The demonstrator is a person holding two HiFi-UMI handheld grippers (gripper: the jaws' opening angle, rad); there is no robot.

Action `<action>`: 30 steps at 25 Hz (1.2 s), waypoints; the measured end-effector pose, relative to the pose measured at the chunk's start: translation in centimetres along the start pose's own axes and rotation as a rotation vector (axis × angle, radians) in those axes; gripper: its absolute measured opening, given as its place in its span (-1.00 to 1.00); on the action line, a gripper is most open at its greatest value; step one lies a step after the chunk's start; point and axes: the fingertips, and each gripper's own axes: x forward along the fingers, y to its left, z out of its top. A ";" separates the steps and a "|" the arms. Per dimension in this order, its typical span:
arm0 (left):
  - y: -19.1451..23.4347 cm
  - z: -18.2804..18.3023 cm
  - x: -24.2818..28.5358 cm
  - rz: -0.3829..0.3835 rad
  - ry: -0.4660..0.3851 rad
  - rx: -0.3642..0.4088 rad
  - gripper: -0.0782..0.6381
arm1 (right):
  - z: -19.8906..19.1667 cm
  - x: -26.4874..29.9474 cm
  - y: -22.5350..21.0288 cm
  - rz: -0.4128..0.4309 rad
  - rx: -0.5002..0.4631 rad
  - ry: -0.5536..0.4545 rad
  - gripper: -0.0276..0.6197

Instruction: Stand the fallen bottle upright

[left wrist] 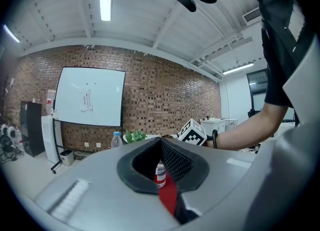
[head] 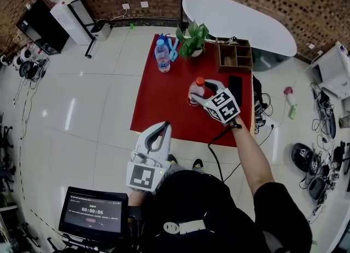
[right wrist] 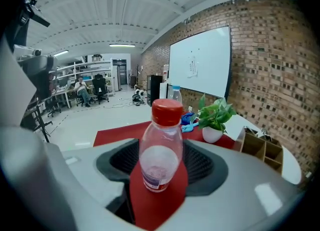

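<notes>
A red tablecloth (head: 164, 98) covers the table. The left gripper (head: 158, 132) hangs at its near edge, jaws drawn together with nothing held. The right gripper (head: 197, 98) has its jaws spread wide and clasped on the bottle (right wrist: 161, 150). The bottle is small and clear plastic, with a red cap and a pale label band. It stands upright on the cloth's right half.

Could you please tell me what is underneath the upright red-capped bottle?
A red surface lies under the red-capped bottle, which stands upright between the right gripper's jaws. Whatever supports that surface is hidden beneath it.
</notes>
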 end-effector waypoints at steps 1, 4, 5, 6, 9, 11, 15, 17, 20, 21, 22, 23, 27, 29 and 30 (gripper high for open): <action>0.0 0.1 0.0 0.001 -0.002 0.000 -0.77 | 0.0 0.0 0.2 0.010 0.008 0.000 -0.08; 0.2 0.3 0.0 0.014 -0.004 -0.001 -0.77 | 0.3 0.0 0.4 0.033 0.035 -0.009 -0.02; 0.3 0.4 0.1 0.018 -0.005 -0.002 -0.77 | 0.5 -0.1 0.4 0.038 0.041 -0.016 0.01; 0.3 0.5 0.1 0.020 -0.007 -0.003 -0.77 | 0.7 -0.3 0.4 0.041 0.043 -0.022 0.02; 0.7 0.6 0.1 0.040 -0.004 -0.006 -0.78 | 1.4 -0.9 0.5 0.040 0.042 -0.040 0.03; 0.7 0.7 0.1 0.040 -0.003 0.001 -0.77 | 1.7 -1.8 0.7 0.031 0.039 -0.055 0.03; -0.1 0.9 0.3 0.029 -0.007 0.007 -0.78 | 2.9 -5.8 1.2 0.003 0.052 -0.145 0.03; -0.7 0.9 0.7 0.023 -0.009 0.011 -0.78 | 3.5 -8.9 1.8 -0.020 0.094 -0.220 -0.06; -2.1 0.8 2.0 -0.016 0.007 0.034 -0.78 | 3.1 -13.7 2.7 -0.083 0.160 -0.323 -0.91; -2.7 0.8 2.4 -0.039 0.014 0.045 -0.78 | 2.7 -14.9 3.4 -0.080 0.167 -0.339 -0.91; -3.3 0.9 2.5 -0.054 0.013 0.050 -0.77 | 2.2 -15.8 4.2 -0.072 0.170 -0.343 -0.91; -3.8 1.1 2.4 -0.058 0.005 0.052 -0.77 | 1.7 -16.5 5.1 -0.062 0.170 -0.340 -0.91; -5.0 1.6 1.9 -0.037 0.002 0.070 -0.78 | 0.4 -18.1 8.0 0.010 0.209 -0.345 -0.91; -5.6 1.7 1.9 -0.026 0.013 0.086 -0.78 | -0.2 -18.7 9.2 0.058 0.235 -0.357 -0.91; -6.0 1.7 1.8 -0.016 0.020 0.087 -0.77 | -0.5 -19.0 9.9 0.085 0.243 -0.361 -0.91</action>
